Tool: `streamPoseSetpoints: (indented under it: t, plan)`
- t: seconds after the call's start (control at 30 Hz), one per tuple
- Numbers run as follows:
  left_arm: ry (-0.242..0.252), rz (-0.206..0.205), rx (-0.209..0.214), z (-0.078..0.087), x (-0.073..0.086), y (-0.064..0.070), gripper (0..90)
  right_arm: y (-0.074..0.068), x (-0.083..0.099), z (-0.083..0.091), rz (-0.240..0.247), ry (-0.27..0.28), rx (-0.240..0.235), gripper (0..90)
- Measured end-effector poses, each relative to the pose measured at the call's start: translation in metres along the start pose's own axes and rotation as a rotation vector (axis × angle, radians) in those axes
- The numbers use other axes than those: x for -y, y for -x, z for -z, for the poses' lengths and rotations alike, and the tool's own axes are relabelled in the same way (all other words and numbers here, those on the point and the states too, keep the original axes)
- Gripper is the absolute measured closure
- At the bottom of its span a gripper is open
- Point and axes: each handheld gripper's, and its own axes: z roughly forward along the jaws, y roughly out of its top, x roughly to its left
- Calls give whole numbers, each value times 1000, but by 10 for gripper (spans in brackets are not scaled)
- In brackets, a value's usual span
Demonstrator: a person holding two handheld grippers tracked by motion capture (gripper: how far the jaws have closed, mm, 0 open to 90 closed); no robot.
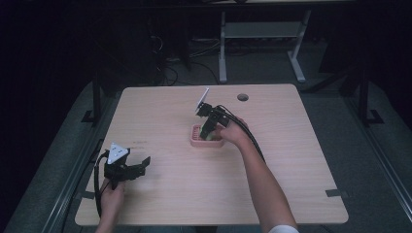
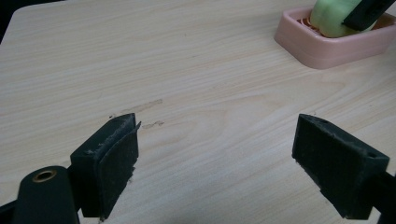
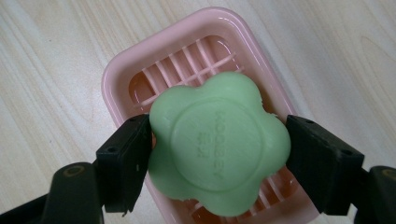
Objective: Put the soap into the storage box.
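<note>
A green flower-shaped soap (image 3: 218, 144) sits over the slatted floor of a pink soap dish (image 3: 122, 70). My right gripper (image 3: 217, 156) is shut on the soap, one jaw on each side of it. In the high view the right gripper (image 1: 210, 130) points down into the pink dish (image 1: 196, 141) near the table's middle. In the left gripper view the dish (image 2: 327, 49) and the soap (image 2: 329, 21) lie at the far right. My left gripper (image 2: 215, 158) is open over bare wood, and it rests near the table's front left corner (image 1: 138, 167).
The light wooden table (image 1: 272, 174) has a round cable hole (image 1: 242, 97) at its back edge. Faint scuff marks (image 2: 140, 108) lie on the wood just ahead of the left gripper. Beyond the table stand a white desk frame (image 1: 260, 34) and dark floor.
</note>
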Motion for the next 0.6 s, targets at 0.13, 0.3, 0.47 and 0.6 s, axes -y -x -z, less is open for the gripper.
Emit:
streamPoseSetpoints:
  t: [0.13,0.3,0.47,0.6]
  plan:
    - [1,1,0,0,0,0,142,1,3,2,-1,7,2,239]
    - [-1,-1,-1,0,0,0,142,1,6,4,-11,18,-3,234]
    - [-1,-2,-1,0,0,0,142,2,8,9,-11,36,-6,234]
    - [-2,2,-1,-1,0,1,142,3,11,12,-17,38,-9,234]
